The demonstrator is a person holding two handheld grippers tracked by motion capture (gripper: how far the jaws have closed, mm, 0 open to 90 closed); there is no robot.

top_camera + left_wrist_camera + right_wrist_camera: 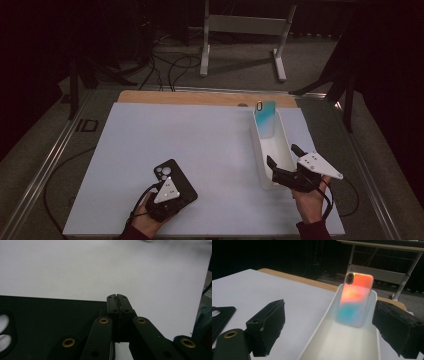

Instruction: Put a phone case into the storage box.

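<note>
Matte black phone case (176,182) (flat, rectangular)

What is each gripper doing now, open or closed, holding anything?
Left gripper: closed on the edge of the black phone case.
Right gripper: open, jaws on either side of the white tray, holding nothing.

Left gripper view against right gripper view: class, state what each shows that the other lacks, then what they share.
Left gripper view alone: the left gripper with its jaws pressed together on the edge of the black phone case. Right gripper view alone: the right gripper with jaws apart astride the near end of the white tray, and an iridescent phone case leaning upright against the tray's far end. Shared: the white tabletop and the black phone case, whose corner shows at the right gripper view's left edge.
</note>
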